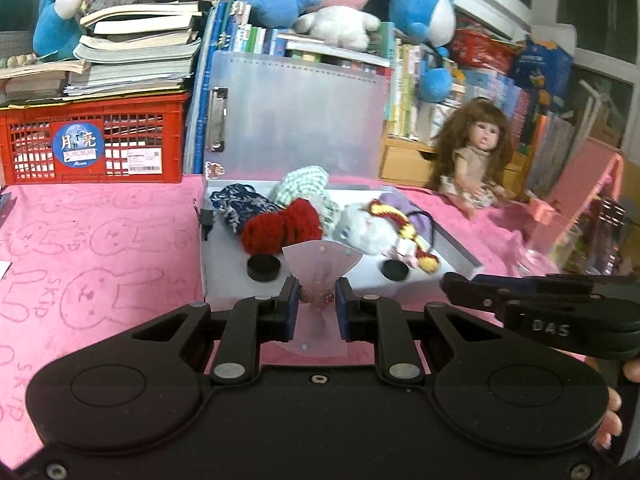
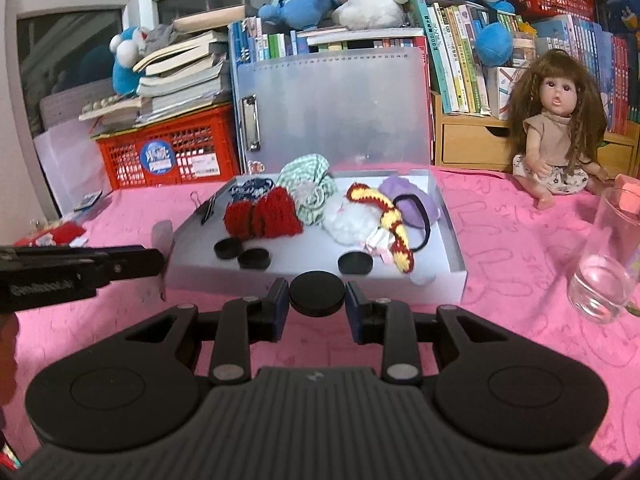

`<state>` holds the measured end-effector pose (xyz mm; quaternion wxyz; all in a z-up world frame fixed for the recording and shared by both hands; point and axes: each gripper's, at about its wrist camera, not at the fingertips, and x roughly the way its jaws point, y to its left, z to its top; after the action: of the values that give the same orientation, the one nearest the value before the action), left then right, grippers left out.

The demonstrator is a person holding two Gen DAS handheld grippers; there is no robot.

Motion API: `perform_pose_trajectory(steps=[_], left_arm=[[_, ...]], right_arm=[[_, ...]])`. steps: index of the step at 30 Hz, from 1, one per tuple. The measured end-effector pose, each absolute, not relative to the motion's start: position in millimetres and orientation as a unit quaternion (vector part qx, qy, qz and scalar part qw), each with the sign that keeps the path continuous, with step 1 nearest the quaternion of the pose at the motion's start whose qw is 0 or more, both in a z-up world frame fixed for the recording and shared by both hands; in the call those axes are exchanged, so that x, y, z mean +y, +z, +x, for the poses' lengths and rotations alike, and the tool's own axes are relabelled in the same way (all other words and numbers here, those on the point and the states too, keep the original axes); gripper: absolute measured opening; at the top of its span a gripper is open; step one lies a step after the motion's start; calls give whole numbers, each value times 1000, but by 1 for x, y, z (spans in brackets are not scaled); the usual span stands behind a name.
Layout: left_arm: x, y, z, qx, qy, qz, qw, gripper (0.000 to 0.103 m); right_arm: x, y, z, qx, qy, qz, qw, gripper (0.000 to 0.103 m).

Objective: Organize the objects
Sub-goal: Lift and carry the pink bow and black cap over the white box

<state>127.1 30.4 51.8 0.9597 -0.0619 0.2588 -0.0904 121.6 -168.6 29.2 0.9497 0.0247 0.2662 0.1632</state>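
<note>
Pink cloth (image 2: 500,280) covers the table under an open white box (image 2: 456,264) of knitted things. Right between the left gripper's (image 1: 317,294) jaws sits the middle knot of a pink bow (image 1: 320,260), squeezed tight. Its wings stick out front and back. The right gripper (image 2: 317,295) pinches a black round disc (image 2: 317,294) between its jaws, just before the box.

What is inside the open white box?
The white box holds knitted scrunchies, a striped band and three black discs. Anything beneath the pile is hidden.
</note>
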Motion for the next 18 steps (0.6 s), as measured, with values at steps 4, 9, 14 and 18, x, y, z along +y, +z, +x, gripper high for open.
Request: perform_pose_trajectory(steps=[4, 9, 14, 18], left_arm=[[30, 48, 152, 264, -73, -63, 960, 18], [29, 42, 178, 267, -58, -58, 960, 18], [26, 37, 198, 272, -51, -59, 959, 18], [25, 32, 211, 274, -47, -55, 959, 18]], right_arm=[[-166, 32, 139, 272, 164, 46, 947, 35], [-160, 30, 161, 282, 164, 64, 943, 35], [-156, 26, 184, 294, 158, 77, 940, 35], [-154, 21, 198, 302, 146, 81, 938, 35]])
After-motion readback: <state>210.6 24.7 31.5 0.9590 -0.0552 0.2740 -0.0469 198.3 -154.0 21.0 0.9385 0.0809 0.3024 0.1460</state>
